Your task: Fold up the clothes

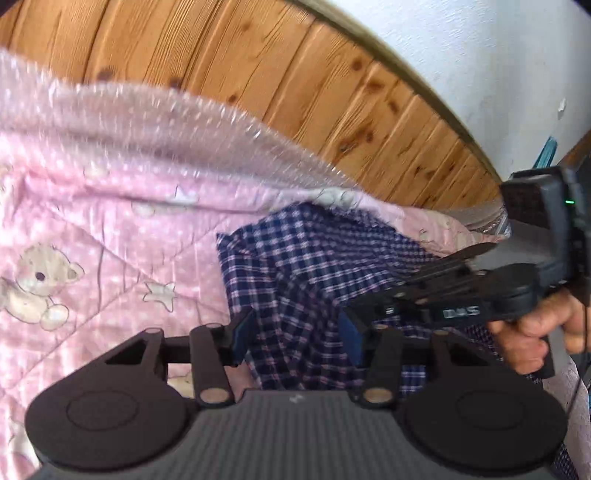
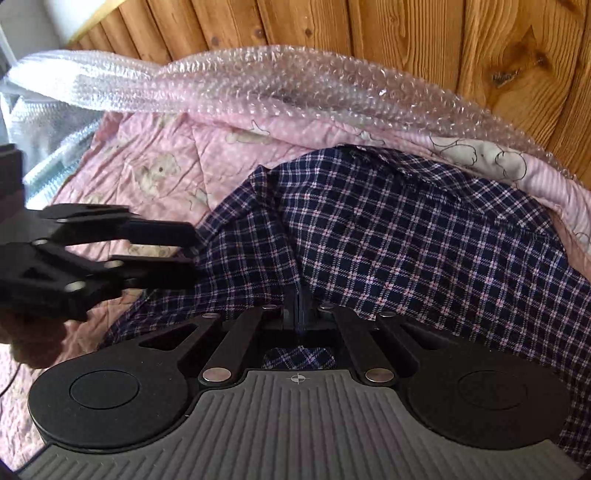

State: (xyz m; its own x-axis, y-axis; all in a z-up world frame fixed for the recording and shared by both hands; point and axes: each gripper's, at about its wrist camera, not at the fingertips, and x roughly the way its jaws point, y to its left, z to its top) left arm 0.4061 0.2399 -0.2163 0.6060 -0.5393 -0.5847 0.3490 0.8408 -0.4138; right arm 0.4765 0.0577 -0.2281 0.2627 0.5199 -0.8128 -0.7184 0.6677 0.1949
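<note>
R gripper clamped on plaid shirt; L gripper spread apart over shirt, pink quilt beneath.

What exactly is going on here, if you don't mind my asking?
A person is folding a plaid shirt on a pink quilt, with a handheld gripper in each hand. The right gripper is shut on a fold of the shirt. The left gripper is open, its fingers either side of a bunched part of the cloth, not clamping it. The shirt is rumpled, not yet neatly folded. Bubble wrap lies along the quilt's far edge by a wooden wall.
</note>
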